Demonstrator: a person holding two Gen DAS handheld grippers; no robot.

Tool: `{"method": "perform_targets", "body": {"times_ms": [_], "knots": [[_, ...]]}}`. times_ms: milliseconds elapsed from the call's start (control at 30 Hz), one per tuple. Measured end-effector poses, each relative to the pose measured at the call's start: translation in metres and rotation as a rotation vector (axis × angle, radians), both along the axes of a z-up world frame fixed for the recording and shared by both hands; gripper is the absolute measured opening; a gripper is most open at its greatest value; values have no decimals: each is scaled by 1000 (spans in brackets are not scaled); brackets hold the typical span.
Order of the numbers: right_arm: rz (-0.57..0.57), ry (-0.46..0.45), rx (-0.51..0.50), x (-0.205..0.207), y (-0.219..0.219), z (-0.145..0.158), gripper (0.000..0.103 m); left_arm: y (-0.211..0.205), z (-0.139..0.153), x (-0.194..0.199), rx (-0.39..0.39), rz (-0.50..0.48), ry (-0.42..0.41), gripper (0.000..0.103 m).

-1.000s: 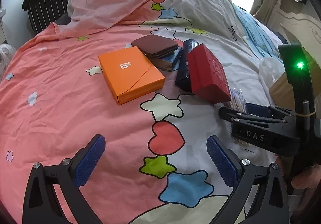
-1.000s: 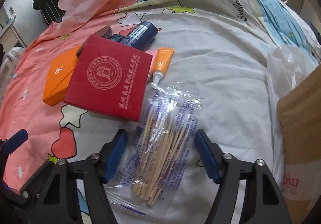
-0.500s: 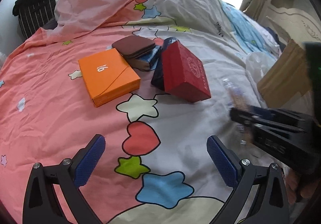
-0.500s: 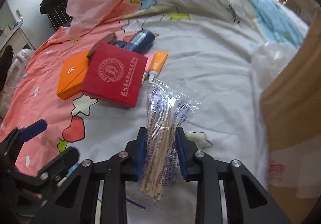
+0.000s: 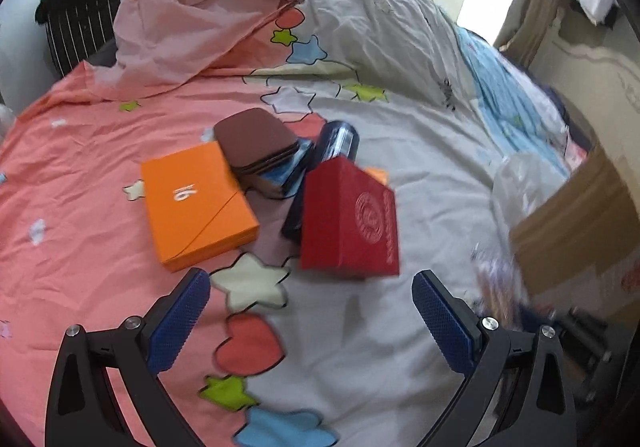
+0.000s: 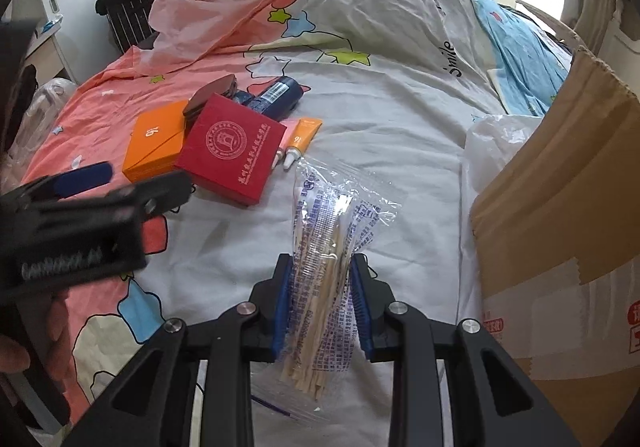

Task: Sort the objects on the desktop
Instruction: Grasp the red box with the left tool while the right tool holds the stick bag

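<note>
The right gripper [image 6: 322, 301] pinches a clear bag of wooden sticks [image 6: 328, 243] at mid-length, likely to carry it off the bed's [image 6: 400, 119] right side toward the cardboard box [image 6: 568, 207] at that edge. The left gripper [image 5: 310, 311] hangs open and empty near the red box [image 5: 352, 223] mid-bed.

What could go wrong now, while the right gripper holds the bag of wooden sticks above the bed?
1. The right gripper pinches only the thin clear bag of sticks. The plastic looks slippery, so the bag may slide out or the sticks may spill from an end.
2. The cardboard box stands close on the right. The loose top of the bag may catch on its edge.
3. The left gripper is near, open and empty, so the two tools might bump.
</note>
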State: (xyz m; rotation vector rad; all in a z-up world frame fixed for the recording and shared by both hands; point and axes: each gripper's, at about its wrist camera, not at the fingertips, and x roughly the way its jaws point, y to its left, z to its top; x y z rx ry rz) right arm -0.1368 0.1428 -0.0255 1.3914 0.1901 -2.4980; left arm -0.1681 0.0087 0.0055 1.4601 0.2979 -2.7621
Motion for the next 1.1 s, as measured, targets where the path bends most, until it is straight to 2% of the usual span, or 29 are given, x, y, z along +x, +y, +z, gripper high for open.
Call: {"method": "perform_targets", "body": {"times_ms": [200, 467, 633, 833, 933, 1067, 1100], "knots": [[26, 0, -8, -5, 1, -3, 26, -13, -26, -22, 167, 35, -78, 103], [57, -17, -32, -14, -5, -15, 26, -17, -47, -39, 226, 75, -129, 103], [58, -28, -30, -17, -4, -23, 26, -8, -39, -51, 150, 59, -108, 103], [32, -31, -28, -14, 5, -26, 26, 18, -31, -57, 91, -16, -94, 103], [28, -28, -30, -11, 8, -24, 26, 29, -34, -57, 88, -50, -105, 101], [24, -15, -30, -10, 10, -18, 26, 24, -36, -60, 110, -31, -113, 100], [24, -13, -29, -10, 10, -17, 26, 23, -36, -61, 101, -28, -113, 95]]}}
